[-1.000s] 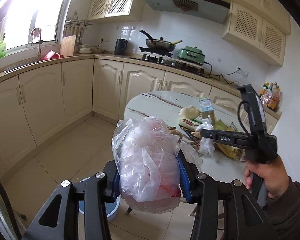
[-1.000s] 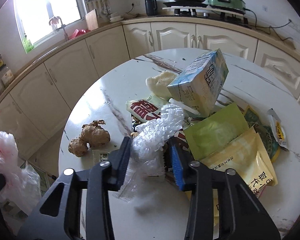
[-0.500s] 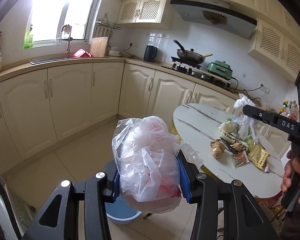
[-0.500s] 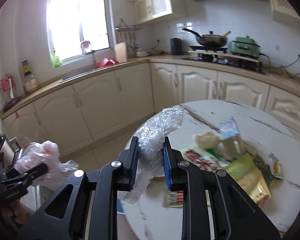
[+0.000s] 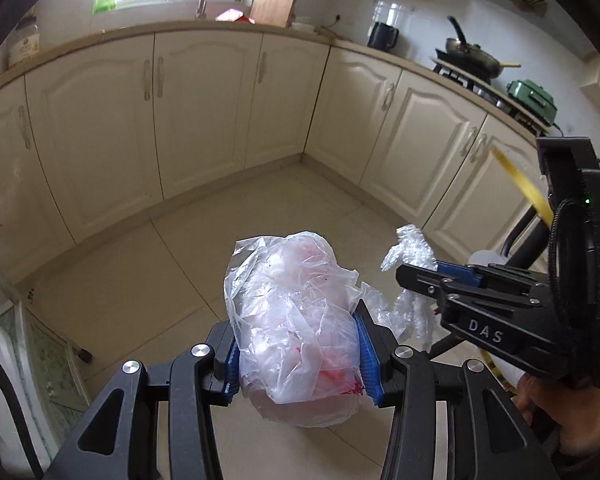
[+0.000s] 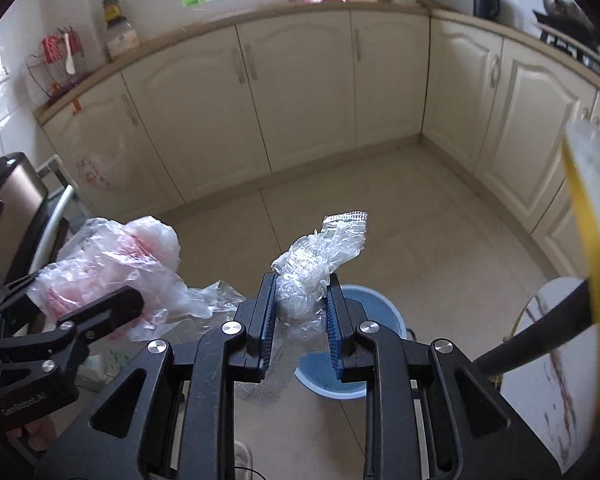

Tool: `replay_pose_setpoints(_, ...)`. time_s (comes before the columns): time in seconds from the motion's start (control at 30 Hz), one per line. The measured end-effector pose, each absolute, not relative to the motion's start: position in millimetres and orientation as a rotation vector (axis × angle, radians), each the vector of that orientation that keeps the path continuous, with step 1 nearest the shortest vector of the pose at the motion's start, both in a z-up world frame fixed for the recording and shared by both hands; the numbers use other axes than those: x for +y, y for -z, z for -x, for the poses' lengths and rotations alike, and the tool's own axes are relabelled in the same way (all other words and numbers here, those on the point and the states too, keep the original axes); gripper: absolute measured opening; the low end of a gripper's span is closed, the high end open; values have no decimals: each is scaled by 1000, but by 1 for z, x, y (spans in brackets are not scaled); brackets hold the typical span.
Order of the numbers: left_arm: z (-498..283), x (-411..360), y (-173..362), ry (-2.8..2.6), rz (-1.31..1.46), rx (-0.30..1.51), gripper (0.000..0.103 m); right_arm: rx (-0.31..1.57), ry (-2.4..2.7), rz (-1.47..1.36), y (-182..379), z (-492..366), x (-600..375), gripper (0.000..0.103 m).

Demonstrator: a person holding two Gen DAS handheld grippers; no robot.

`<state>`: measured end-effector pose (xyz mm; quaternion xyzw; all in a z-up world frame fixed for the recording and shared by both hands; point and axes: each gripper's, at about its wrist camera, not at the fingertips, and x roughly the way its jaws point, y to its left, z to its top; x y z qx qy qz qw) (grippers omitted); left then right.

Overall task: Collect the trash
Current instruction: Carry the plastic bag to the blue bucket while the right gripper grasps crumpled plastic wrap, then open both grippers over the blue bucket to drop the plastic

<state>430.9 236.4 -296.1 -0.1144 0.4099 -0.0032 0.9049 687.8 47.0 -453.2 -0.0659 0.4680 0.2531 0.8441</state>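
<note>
My left gripper (image 5: 298, 354) is shut on a crumpled clear plastic bag with pink and red inside (image 5: 292, 312), held above the floor. It also shows in the right wrist view (image 6: 112, 264) at the left. My right gripper (image 6: 302, 314) is shut on a crumpled clear plastic wrapper (image 6: 320, 256). That wrapper also shows in the left wrist view (image 5: 412, 276), to the right of the bag. A blue bin (image 6: 380, 312) stands on the floor right below and behind the right gripper's fingers.
Cream cabinets (image 5: 208, 112) run around the tiled floor (image 5: 160, 264). The white marble table edge (image 6: 548, 368) with a yellow rim is at the right. A chair (image 6: 16, 208) stands at the left. The stove with a pan (image 5: 476, 60) is at the far right.
Both grippers have swung away from the table and tilted down toward the floor, each still holding its plastic. The blue bin now lies under the right gripper.
</note>
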Motion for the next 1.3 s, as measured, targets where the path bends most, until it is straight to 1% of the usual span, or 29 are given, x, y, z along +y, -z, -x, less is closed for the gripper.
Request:
replay_pose_setpoints(0.17,-500,219,369,59,274,973,43,1145,-498,107,540,-732,41,23)
replay_pose_setpoints(0.3,-548,201,415,70,293,1064,44,1204,-468,48,580,-763,24,29)
replay_pose_setpoints(0.33,-558,197,422,66,286,1080,45,1213,-463,33,586,-770,18,31)
replay_pose_setpoints(0.4,-578,189,435,67,281,1104,48,1233,-445,21,597,-780,11,39)
replay_pose_setpoints(0.43,-583,186,440,67,285,1110,52,1233,-440,18,600,-784,7,45)
replay_pose_setpoints(0.47,-591,183,446,60,284,1119,55,1233,-441,15,603,-786,5,46)
replay_pose_setpoints(0.57,-613,174,457,66,268,1159,58,1242,-439,5,609,-790,0,48)
replay_pose_setpoints(0.6,-620,177,458,64,266,1168,65,1245,-440,2,610,-791,-3,49)
replay_pose_setpoints(0.7,-633,172,461,41,243,1168,67,1245,-430,-12,609,-790,-2,50)
replay_pose_setpoints(0.8,-624,171,450,-7,232,1142,67,1234,-441,-20,602,-786,-2,53)
replay_pose_setpoints(0.83,-623,173,442,-33,233,1127,67,1226,-439,-17,596,-784,-2,55)
replay_pose_setpoints(0.9,-606,178,426,-88,219,1096,67,1203,-446,-11,584,-777,3,56)
replay_pose_setpoints(0.93,-599,181,415,-127,206,1070,67,1196,-454,-9,579,-774,6,57)
replay_pose_setpoints(1.03,-577,191,376,-254,177,993,69,1172,-513,-1,552,-757,22,62)
replay_pose_setpoints(1.07,-566,192,364,-283,171,961,70,1160,-544,5,541,-749,29,62)
replay_pose_setpoints(1.1,-559,192,353,-307,163,936,73,1147,-562,21,530,-742,35,63)
replay_pose_setpoints(1.13,-550,193,336,-343,149,905,75,1123,-586,43,516,-732,43,63)
replay_pose_setpoints(1.2,-535,188,311,-368,136,855,75,1065,-630,76,485,-710,55,63)
replay_pose_setpoints(1.27,-517,179,280,-388,113,786,78,991,-654,106,451,-686,61,71)
replay_pose_setpoints(1.3,-509,170,267,-396,99,761,80,940,-653,120,430,-672,61,72)
